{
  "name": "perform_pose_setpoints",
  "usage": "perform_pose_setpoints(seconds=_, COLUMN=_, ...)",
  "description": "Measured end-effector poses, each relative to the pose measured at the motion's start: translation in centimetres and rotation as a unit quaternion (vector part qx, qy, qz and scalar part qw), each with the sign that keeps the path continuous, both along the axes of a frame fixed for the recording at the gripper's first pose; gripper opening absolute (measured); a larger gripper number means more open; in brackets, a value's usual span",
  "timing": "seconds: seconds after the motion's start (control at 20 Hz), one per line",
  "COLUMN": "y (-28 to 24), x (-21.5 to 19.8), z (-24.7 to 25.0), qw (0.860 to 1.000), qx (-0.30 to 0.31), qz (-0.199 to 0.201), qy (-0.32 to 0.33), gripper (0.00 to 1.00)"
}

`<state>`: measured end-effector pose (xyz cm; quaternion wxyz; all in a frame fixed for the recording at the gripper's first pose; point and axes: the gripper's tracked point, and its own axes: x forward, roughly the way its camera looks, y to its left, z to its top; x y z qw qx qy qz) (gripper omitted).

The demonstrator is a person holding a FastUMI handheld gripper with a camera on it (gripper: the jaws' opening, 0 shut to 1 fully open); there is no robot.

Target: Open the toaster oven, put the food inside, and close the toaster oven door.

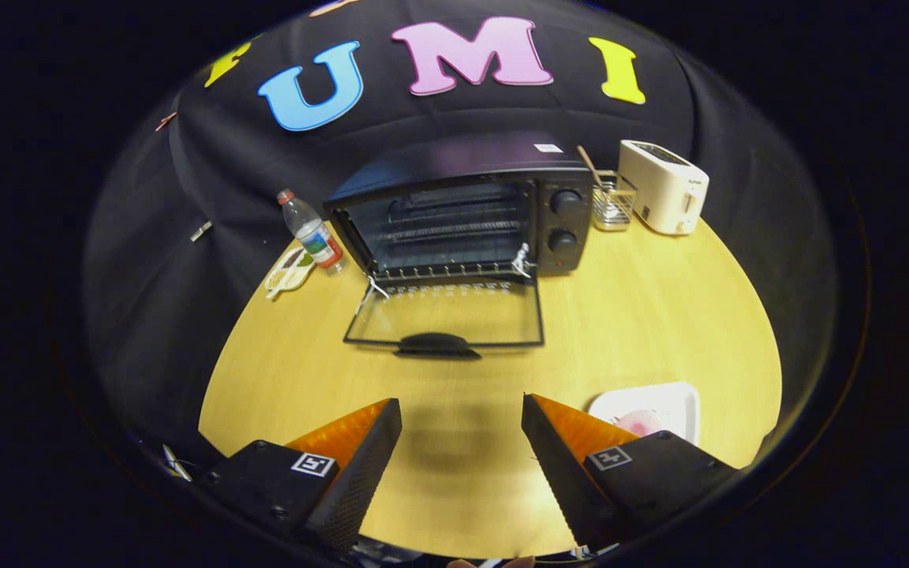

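A black toaster oven stands at the back of the wooden table, well beyond my fingers. Its glass door lies folded down flat toward me, handle nearest, and the wire rack inside is bare. A white plate with pinkish food on it sits just to the right of my right finger, partly hidden by it. My gripper hovers above the table in front of the door, open, with nothing between its fingers.
A water bottle and a small patterned dish stand left of the oven. To its right are a wire holder with a wooden stick and a white toaster. Black cloth surrounds the table.
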<state>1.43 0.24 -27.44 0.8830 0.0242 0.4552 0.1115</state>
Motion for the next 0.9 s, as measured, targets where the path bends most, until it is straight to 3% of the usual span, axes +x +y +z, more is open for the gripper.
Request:
perform_pose_setpoints(seconds=0.3, y=-15.5, x=-0.9, z=-3.2, qw=0.992, qx=-0.041, qz=-0.019, qy=0.114, gripper=0.99)
perform_pose_setpoints(seconds=0.55, y=-20.8, x=-0.5, z=-8.5, qw=0.979, qx=-0.043, qz=-0.029, qy=0.197, gripper=0.99)
perform_pose_setpoints(seconds=0.6, y=-21.1, x=-0.3, z=-9.3, qw=0.977, qx=-0.037, qz=-0.029, qy=0.21, gripper=0.97)
perform_pose_setpoints(seconds=0.65, y=-21.2, x=-0.2, z=-9.9, qw=0.974, qx=-0.033, qz=-0.026, qy=0.221, gripper=0.85)
perform_pose_setpoints(seconds=0.75, y=-21.7, x=0.0, z=-11.5, qw=0.971, qx=-0.046, qz=-0.013, qy=0.236, gripper=0.72)
perform_pose_setpoints(seconds=0.9, y=-21.6, x=0.2, z=-12.5, qw=0.968, qx=-0.056, qz=0.005, qy=0.246, gripper=0.69)
